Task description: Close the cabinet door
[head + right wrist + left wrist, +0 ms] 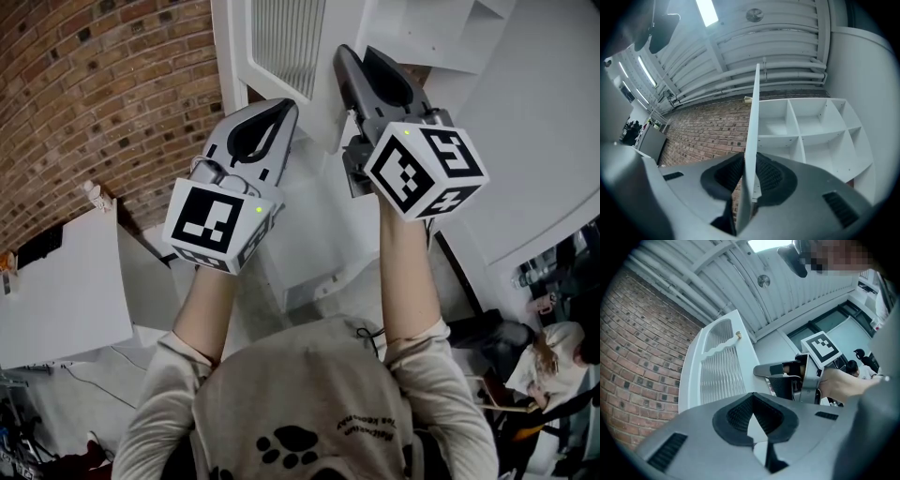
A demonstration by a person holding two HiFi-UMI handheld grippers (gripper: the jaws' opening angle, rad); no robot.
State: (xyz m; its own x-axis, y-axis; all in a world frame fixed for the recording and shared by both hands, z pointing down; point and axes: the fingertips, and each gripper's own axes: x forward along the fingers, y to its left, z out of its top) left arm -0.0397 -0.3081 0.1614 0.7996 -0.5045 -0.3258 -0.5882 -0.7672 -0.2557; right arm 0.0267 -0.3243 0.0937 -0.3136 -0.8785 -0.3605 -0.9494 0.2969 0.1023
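Clamping the edge of the cabinet door (754,108) at mid-frame, the right gripper (746,164) pinches it between 2 jaws. The left gripper (753,397), lower centre, is closed, empty.

White cabinet door (717,376), its pane ribbed — red-brown brick wall (642,357), pale mortar lines — white shelves (797,126).
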